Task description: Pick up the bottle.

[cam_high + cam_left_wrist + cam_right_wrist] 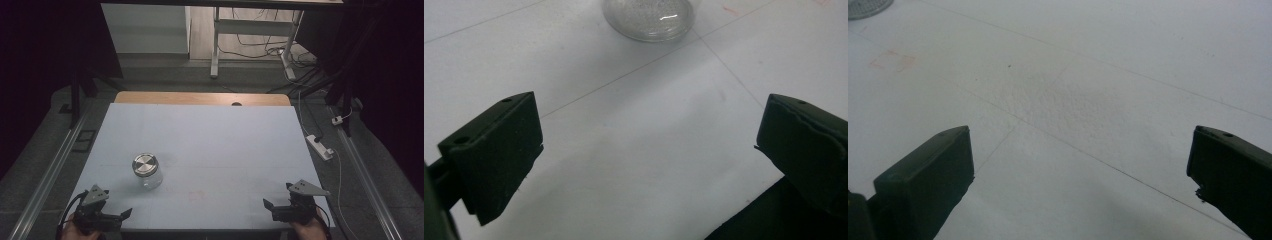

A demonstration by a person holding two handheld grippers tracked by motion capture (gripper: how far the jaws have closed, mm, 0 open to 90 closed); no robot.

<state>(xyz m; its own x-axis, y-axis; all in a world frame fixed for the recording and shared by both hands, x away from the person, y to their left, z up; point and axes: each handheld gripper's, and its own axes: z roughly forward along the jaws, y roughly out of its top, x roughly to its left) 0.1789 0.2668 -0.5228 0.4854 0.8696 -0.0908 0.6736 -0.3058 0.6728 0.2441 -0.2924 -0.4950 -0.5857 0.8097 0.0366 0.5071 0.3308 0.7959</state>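
Note:
A clear glass jar [146, 170] with a round metal lid stands upright on the pale mat [215, 140], left of the middle. My left gripper [116, 204] rests at the mat's near left corner, a short way in front of the jar. In the left gripper view its jaws [649, 140] stand wide open with nothing between them, and the jar's base [649, 20] lies ahead. My right gripper [278, 198] sits at the near right corner, open and empty [1080, 165], far from the jar [865, 7].
The mat covers a wooden table whose far edge [200, 98] shows a small hole. On the floor to the right lie a white power strip [320, 146] and cables. White desk legs [215, 50] stand behind the table. Dark curtains hang on both sides.

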